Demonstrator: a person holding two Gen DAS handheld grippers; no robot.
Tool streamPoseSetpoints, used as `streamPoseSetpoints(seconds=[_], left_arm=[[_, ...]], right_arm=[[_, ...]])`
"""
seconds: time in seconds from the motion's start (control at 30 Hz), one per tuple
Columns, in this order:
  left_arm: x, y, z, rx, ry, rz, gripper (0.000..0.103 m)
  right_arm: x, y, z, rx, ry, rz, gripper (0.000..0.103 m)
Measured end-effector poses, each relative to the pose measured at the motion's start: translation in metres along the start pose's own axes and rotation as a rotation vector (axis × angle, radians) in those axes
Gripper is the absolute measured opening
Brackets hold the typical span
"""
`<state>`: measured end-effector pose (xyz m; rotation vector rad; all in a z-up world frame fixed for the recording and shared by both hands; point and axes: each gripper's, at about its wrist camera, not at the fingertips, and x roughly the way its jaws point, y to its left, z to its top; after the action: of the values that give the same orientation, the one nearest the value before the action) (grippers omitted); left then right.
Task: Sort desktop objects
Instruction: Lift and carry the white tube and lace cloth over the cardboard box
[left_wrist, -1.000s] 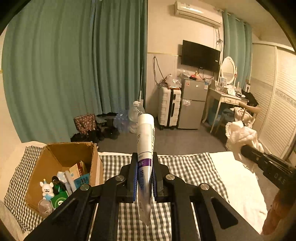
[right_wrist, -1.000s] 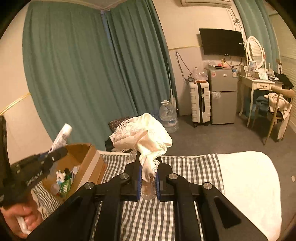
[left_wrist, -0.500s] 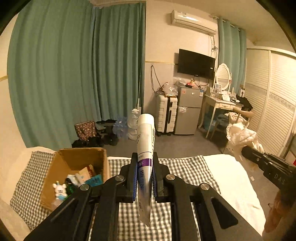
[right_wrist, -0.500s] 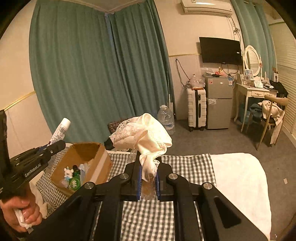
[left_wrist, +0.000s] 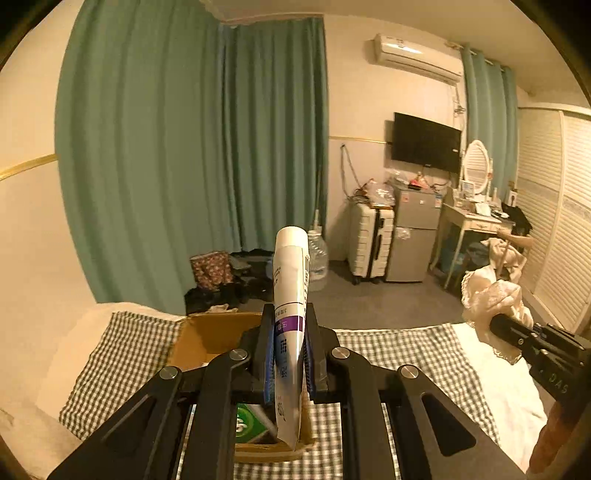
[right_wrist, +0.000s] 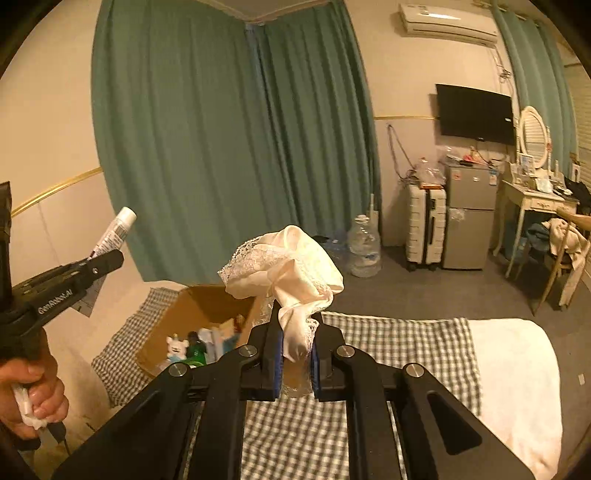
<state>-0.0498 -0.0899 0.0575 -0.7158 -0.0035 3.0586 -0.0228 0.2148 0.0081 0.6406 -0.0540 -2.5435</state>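
My left gripper (left_wrist: 289, 354) is shut on a white tube with a purple band (left_wrist: 290, 295), cap pointing up and away. It hangs over the open cardboard box (left_wrist: 207, 336), which lies on the checked cloth (left_wrist: 122, 354). My right gripper (right_wrist: 295, 354) is shut on a bunched cream lace cloth (right_wrist: 291, 266), raised to the right of the same cardboard box (right_wrist: 195, 310). The right wrist view also shows the left gripper (right_wrist: 107, 260) with the tube (right_wrist: 114, 230) at far left. At the right edge of the left wrist view is the right gripper (left_wrist: 498, 325) with the lace cloth (left_wrist: 491, 299).
Inside the box are a small white figurine (right_wrist: 177, 345), a dark bottle (right_wrist: 195, 349) and a green packet (left_wrist: 247, 424). The white bed cover (right_wrist: 517, 369) stretches right of the checked cloth. A suitcase (right_wrist: 424, 225), fridge (right_wrist: 469, 218) and dressing table (right_wrist: 535, 199) stand by the far wall.
Both grippers have risen and drawn left toward the box with their loads. The box now lies right under the left gripper, and both views look higher into the room.
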Motion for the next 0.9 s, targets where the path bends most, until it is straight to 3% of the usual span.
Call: streamPoseSetpoints(seconds=[0.53,0.9], left_arm=[[0.065,0.069,-0.028,-0.042,0.099,0.056,0.012],[0.134,0.103,-0.076,-0.075,0.235,0.068,0.012]], right_arm=[[0.098,0.073,0.005,-0.063,0.074,0.091,0.011],[0.176,0.105,-0.015,-0.066,0.170,0.159,0.011]])
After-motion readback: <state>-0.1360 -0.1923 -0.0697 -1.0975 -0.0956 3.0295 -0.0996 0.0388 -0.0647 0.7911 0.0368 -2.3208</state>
